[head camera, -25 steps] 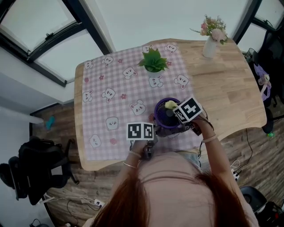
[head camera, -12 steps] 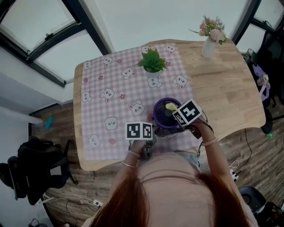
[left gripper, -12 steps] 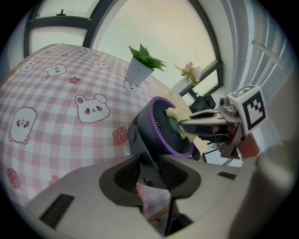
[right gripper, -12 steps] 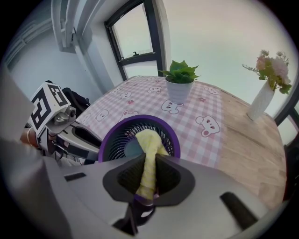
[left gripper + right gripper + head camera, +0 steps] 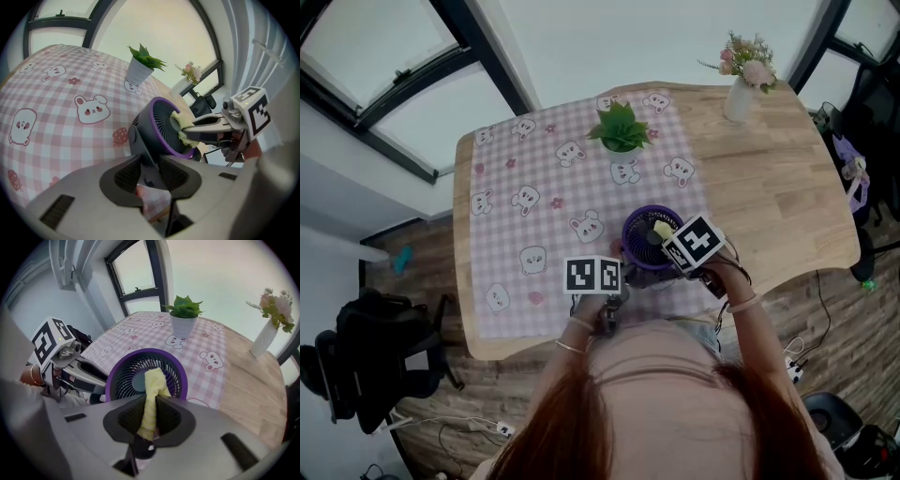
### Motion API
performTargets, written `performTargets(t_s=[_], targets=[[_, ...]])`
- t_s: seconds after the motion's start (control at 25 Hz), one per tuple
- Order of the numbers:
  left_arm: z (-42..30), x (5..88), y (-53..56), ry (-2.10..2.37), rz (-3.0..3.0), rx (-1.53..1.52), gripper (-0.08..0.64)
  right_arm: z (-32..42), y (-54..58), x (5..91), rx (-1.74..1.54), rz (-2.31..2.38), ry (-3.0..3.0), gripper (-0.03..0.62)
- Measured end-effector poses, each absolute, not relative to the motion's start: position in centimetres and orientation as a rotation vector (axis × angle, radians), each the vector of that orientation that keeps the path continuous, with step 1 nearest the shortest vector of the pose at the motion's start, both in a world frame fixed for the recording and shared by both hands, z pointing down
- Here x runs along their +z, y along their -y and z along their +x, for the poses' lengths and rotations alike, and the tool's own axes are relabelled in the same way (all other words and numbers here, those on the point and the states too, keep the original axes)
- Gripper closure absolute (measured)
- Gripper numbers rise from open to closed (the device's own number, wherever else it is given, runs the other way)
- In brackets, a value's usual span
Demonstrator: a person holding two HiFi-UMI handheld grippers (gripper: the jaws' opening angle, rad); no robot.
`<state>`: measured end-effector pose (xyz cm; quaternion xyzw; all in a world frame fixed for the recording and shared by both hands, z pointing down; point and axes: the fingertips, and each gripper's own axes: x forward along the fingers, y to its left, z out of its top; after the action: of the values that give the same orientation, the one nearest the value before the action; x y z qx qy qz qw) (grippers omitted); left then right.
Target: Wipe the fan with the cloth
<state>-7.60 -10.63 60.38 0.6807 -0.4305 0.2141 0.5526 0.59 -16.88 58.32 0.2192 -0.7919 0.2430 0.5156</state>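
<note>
Two hand-held grippers share this job. The left hand-held gripper (image 5: 151,165) is clamped on the dark stand (image 5: 143,157) of the small purple-rimmed fan (image 5: 161,124), its jaws set fairly wide around it. The right hand-held gripper (image 5: 150,411) pinches a folded yellow cloth (image 5: 154,385), whose free end lies on the front grille (image 5: 123,376) just right of the hub (image 5: 139,380). The fan stands at the near edge of the pink check tablecloth (image 5: 534,216) on the wooden tabletop (image 5: 787,187), close to the person, with its face tilted upward.

We judge the wipe itself to be in hand: the cloth is on the grille and the fan is braced. Nothing tells us how much of the face has been covered. The next move calls for drawing the cloth across or around the ribs with light pressure, while the left grip holds firm so the fan neither tips nor slides on the tablecloth.

From the head view we get the layout: a potted plant (image 5: 622,128) on the far side of the tablecloth and a vase (image 5: 739,101) of pink flowers at the far right on bare wood. There, though, the marker cubes (image 5: 595,277) cover both sets of jaws. Only the left gripper view shows the hold on the stand, and it shows the fan side-on with the cloth trapped between the right jaws and the grille. Only the right gripper view shows the grille face-on, and so where the cloth sits on it.
</note>
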Motion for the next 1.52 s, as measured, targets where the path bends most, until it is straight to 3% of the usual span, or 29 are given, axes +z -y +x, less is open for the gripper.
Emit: performTargets(t_s=[1.52], targets=[[-7.8, 60.7, 10.7, 1.006, 1.63, 0.533, 0.442, -1.7, 13.2, 58.4, 0.68, 0.399, 1.94, 0.546]])
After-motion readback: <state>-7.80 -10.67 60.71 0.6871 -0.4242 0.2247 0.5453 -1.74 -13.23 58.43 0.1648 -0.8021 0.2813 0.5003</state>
